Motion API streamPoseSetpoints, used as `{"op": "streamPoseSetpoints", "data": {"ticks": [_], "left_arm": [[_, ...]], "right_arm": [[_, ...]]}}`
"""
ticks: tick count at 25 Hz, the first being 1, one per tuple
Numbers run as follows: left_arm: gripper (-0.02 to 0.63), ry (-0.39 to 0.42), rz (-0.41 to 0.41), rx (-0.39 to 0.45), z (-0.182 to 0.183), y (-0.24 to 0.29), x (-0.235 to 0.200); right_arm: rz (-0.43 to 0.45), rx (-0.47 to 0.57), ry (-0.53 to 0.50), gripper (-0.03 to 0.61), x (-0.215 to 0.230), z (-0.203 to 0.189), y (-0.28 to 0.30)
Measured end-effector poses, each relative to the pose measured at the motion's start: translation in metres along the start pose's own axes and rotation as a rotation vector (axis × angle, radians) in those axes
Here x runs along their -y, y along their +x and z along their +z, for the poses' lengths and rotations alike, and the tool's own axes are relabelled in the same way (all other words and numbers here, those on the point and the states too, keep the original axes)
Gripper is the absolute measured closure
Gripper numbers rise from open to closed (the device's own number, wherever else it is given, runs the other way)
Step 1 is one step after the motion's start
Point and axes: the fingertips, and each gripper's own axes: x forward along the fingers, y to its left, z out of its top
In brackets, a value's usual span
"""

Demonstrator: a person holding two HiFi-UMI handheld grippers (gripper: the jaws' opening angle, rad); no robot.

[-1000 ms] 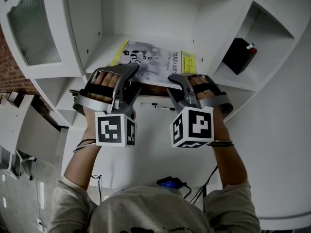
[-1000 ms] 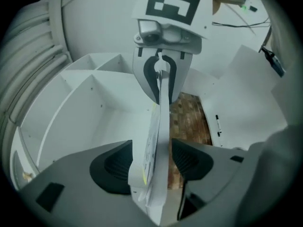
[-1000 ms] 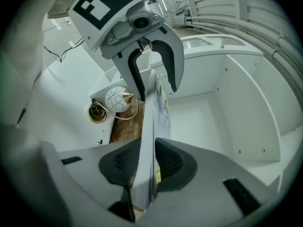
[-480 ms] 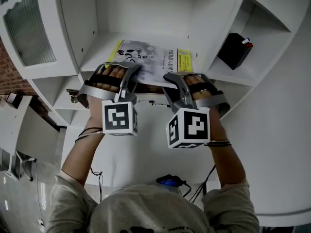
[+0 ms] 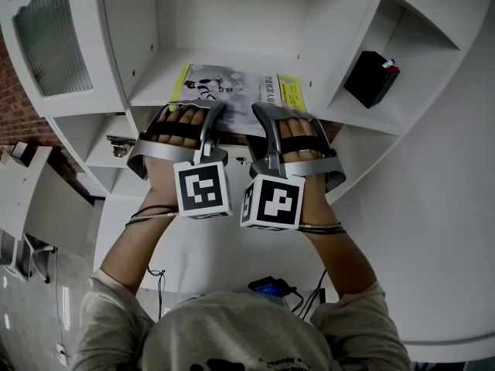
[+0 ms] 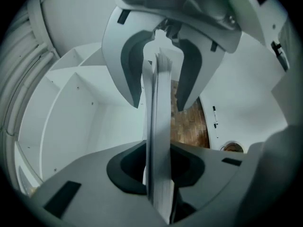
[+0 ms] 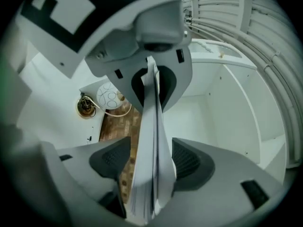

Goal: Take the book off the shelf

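A thin grey book (image 5: pixel 232 91) with a yellow strip lies flat on the white shelf (image 5: pixel 155 79), its near edge over the shelf lip. My left gripper (image 5: pixel 212 113) has that edge between its jaws. They are closing, and the pads press the pages (image 6: pixel 158 126) on both sides. My right gripper (image 5: pixel 264 114) is close beside it on the same edge. Its jaws are opening: the book (image 7: pixel 151 141) stands between the pads with a gap on each side. Each gripper view shows the other gripper facing it along the book.
A black box (image 5: pixel 371 79) sits in the slanted compartment to the right of the book. A ribbed glass cabinet door (image 5: pixel 42 41) is at the left. Shelf walls stand close on both sides. A white tabletop (image 5: pixel 433 207) and a blue device (image 5: pixel 269 290) lie below.
My two hands have come closer together at the book's near edge. The left jaws have shut on the book. The right gripper slid left and its jaws have spread off the book.
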Motion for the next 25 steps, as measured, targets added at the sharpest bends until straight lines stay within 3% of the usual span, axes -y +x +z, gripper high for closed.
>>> {"op": "streamPoseSetpoints", "data": {"ticks": [7,12,17,18,19,25], "left_arm": [[0.525,-0.009,0.001,-0.024,0.009,-0.016,0.006],[0.525,-0.013,0.011,-0.040,0.015,-0.027,0.008],[0.525,-0.010,0.011,-0.045,0.024,-0.039,0.015],[0.525,-0.011,0.015,-0.045,0.025,-0.043,0.015],[0.525,-0.012,0.020,-0.045,0.025,-0.046,0.015],[0.530,-0.017,0.043,-0.032,0.028,-0.067,0.026]], "right_arm": [[0.029,-0.042,0.008,0.311,-0.006,-0.015,-0.018],[0.022,-0.097,-0.076,0.301,-0.016,-0.036,-0.004],[-0.042,-0.069,-0.068,0.307,-0.015,-0.038,-0.008],[-0.068,-0.052,-0.066,0.355,-0.011,-0.035,-0.011],[-0.094,-0.039,-0.068,0.448,-0.007,-0.032,-0.015],[-0.096,-0.035,-0.055,0.495,-0.016,-0.026,-0.041]]}}
